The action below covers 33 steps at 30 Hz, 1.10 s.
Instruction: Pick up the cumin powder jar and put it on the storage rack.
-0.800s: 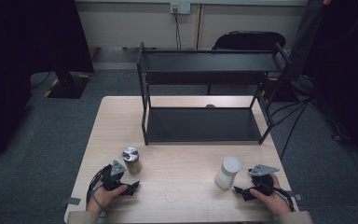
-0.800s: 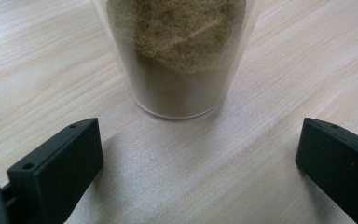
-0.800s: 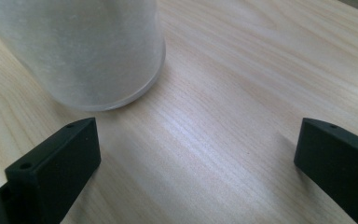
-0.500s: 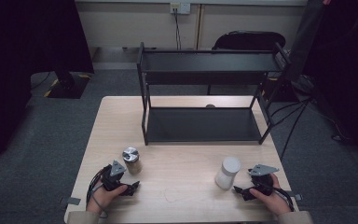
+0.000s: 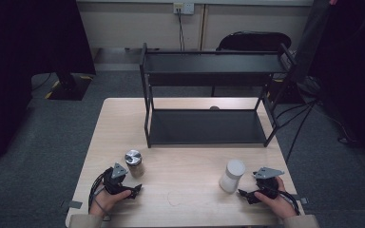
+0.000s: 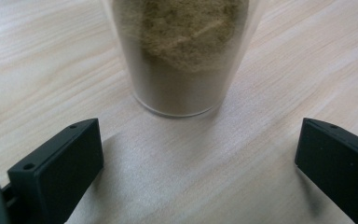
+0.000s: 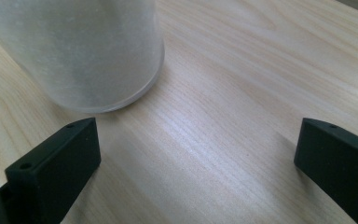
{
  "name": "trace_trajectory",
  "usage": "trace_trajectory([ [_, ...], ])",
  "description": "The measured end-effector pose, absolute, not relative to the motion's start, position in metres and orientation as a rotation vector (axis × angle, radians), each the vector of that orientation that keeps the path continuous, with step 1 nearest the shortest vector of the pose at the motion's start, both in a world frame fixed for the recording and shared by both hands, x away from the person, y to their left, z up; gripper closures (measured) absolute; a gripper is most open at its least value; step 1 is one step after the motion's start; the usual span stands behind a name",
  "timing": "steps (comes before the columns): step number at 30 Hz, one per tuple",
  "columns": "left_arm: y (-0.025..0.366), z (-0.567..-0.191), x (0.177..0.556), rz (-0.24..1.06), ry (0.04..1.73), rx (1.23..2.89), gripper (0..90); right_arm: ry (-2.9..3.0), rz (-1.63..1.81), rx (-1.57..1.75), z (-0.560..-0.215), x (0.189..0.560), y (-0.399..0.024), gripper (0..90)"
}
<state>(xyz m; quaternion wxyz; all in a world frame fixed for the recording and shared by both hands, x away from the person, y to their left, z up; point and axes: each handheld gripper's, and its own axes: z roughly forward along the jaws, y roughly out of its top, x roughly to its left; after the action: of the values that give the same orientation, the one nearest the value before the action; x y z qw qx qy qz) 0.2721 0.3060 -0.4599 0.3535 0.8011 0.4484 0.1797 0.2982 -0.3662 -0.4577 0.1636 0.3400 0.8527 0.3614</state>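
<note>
High view: we see a wooden table (image 5: 190, 190) with a black two-tier rack (image 5: 209, 102) at its far edge. Left gripper (image 5: 130, 190) sits near the front-left corner, with a metal-lidded jar (image 5: 133, 163) just ahead of it. Right gripper (image 5: 247, 194) sits near the front-right corner, with a white-capped bottle (image 5: 231, 176) just beside it.

Left gripper view adds detail: the jar (image 6: 182, 56) is clear, holds tan powder, and stands ahead of wide-apart jaws, untouched. Right gripper view: the frosted bottle (image 7: 74, 51) is off toward the left jaw, jaws also wide apart.

Versus 0.8 s ago: we see nothing moved.
</note>
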Motion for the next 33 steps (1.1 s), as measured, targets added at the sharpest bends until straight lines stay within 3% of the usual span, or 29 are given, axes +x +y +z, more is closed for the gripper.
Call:
trace_trajectory([
  [10, 0.305, -0.45, 0.266, 0.543, 1.147, 1.974, 1.3, 2.431, 1.031, 0.97, -0.458, 0.298, -0.366, 0.0],
  [28, 0.302, -0.456, 0.282, 0.52, 1.129, 1.929, 1.4, 2.43, 1.03, 0.971, -0.458, 0.298, -0.366, 0.0],
  [33, 0.299, -0.456, 0.285, 0.531, 1.128, 1.935, 8.8, 2.43, 1.03, 0.971, -0.458, 0.298, -0.366, 0.0],
])
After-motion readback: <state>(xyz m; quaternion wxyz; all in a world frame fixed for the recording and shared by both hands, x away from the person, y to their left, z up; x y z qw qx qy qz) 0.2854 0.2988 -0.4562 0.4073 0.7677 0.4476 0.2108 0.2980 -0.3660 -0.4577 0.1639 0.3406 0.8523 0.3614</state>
